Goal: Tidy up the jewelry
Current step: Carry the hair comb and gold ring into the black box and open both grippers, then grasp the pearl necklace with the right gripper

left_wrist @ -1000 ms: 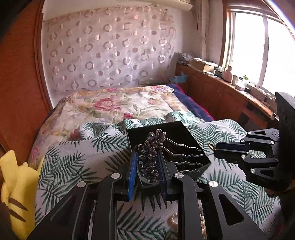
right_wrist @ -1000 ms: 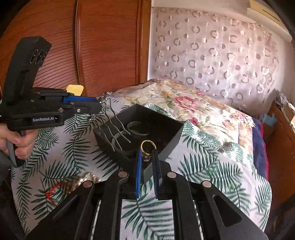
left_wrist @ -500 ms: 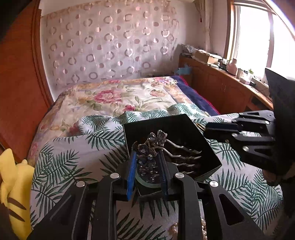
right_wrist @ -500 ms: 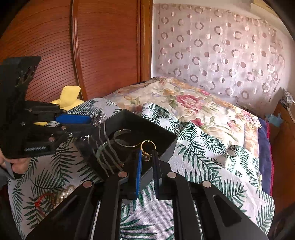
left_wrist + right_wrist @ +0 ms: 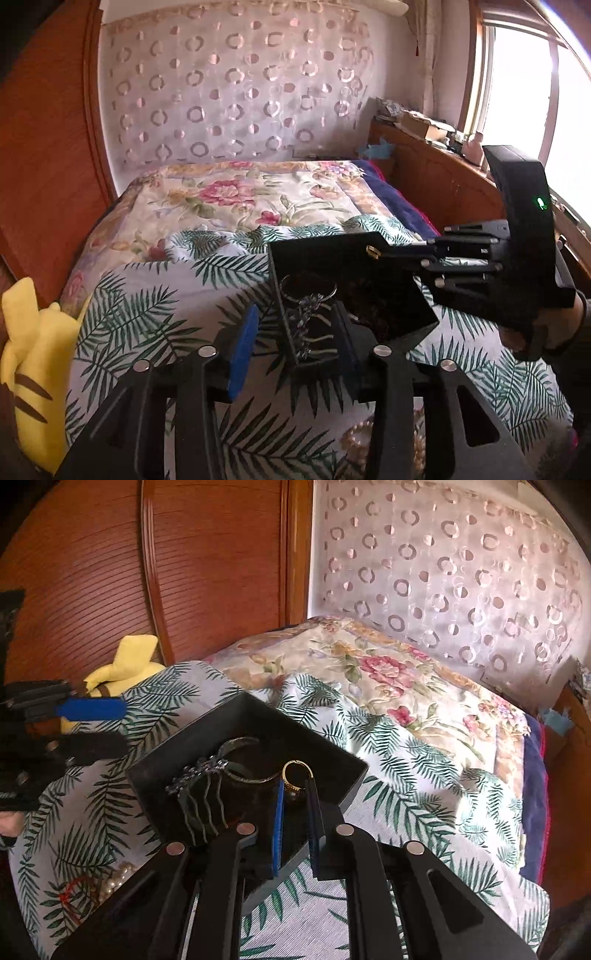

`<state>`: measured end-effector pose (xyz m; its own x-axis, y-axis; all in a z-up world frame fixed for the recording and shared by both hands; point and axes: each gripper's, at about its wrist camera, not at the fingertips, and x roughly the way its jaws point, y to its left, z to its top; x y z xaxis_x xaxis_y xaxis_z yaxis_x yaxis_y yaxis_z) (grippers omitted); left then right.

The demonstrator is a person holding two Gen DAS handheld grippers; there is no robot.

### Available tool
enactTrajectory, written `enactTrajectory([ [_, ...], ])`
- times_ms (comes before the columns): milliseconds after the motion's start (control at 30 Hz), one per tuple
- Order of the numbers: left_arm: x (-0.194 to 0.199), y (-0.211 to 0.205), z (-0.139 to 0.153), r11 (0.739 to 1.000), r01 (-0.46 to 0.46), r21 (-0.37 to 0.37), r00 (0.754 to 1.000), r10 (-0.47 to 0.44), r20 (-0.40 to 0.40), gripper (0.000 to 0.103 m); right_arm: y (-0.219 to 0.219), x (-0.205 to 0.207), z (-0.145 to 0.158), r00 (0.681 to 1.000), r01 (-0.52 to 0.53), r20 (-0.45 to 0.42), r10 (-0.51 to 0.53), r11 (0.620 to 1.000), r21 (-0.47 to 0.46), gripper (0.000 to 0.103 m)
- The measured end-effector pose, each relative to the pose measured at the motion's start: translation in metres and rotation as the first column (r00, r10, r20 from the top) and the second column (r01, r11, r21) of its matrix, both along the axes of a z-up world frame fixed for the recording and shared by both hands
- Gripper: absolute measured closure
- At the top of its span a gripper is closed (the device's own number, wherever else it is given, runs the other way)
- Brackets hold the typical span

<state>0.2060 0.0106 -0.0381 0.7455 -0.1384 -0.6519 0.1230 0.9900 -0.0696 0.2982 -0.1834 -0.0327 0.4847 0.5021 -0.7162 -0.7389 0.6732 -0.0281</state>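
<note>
A black box (image 5: 243, 710) sits on the palm-print bedspread. A silver hair comb (image 5: 201, 786) with a dark flower top lies inside it against the near wall, beside a thin bangle (image 5: 240, 762). My left gripper (image 5: 295, 315) hovers at the box's near edge. Its jaws are opening and its pads are clear of the hair comb (image 5: 310, 326) below. In the right wrist view the left gripper (image 5: 92, 725) stands just left of the box. My right gripper (image 5: 295, 786) is shut on a gold ring (image 5: 297, 773) over the box's right part. The ring (image 5: 373, 252) also glints in the left wrist view.
A pearl strand (image 5: 118, 878) and a red cord (image 5: 66, 893) lie on the bedspread in front of the box. A yellow plush toy (image 5: 29, 354) rests at the bed's left edge by the wooden headboard. A floral quilt (image 5: 229, 195) covers the far bed.
The left jaws have spread and let the hair comb go; it now lies in the box. The right gripper has carried the ring leftwards over the box.
</note>
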Motion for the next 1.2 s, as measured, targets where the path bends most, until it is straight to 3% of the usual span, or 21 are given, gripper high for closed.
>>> enactTrajectory([
  [67,-0.007,0.004,-0.001,1.0,0.0,0.0,1.0,0.0,-0.002,0.062,-0.001,0.0,0.003,1.0,0.018,-0.002,-0.018,1.0,0.009,0.081],
  [100,-0.011,0.005,-0.002,1.0,0.004,0.0,1.0,-0.004,-0.002,0.062,-0.003,-0.002,0.005,1.0,0.027,0.004,-0.027,1.0,0.016,0.067],
  [133,-0.015,0.007,-0.003,1.0,0.007,0.002,1.0,-0.007,-0.001,0.059,-0.006,-0.003,0.006,0.999,0.035,0.01,-0.036,0.999,0.022,0.062],
  [300,-0.038,0.01,-0.009,1.0,0.031,-0.002,1.0,-0.031,0.0,0.05,-0.019,-0.028,0.015,0.996,0.087,0.032,-0.089,0.995,0.043,0.063],
  [567,-0.072,0.014,-0.028,0.998,0.066,0.01,0.998,-0.066,0.013,0.016,-0.031,-0.095,0.008,0.994,0.103,0.027,-0.104,0.994,0.044,0.063],
  [867,-0.089,0.026,-0.05,0.996,0.093,0.003,0.996,-0.092,-0.02,0.012,-0.018,-0.144,-0.022,0.99,0.122,-0.072,-0.117,0.99,0.072,0.068],
  [1200,-0.107,0.038,-0.056,0.996,0.092,-0.003,0.996,-0.092,-0.015,0.012,0.01,-0.162,-0.038,0.989,0.106,-0.113,-0.1,0.993,0.049,0.068],
])
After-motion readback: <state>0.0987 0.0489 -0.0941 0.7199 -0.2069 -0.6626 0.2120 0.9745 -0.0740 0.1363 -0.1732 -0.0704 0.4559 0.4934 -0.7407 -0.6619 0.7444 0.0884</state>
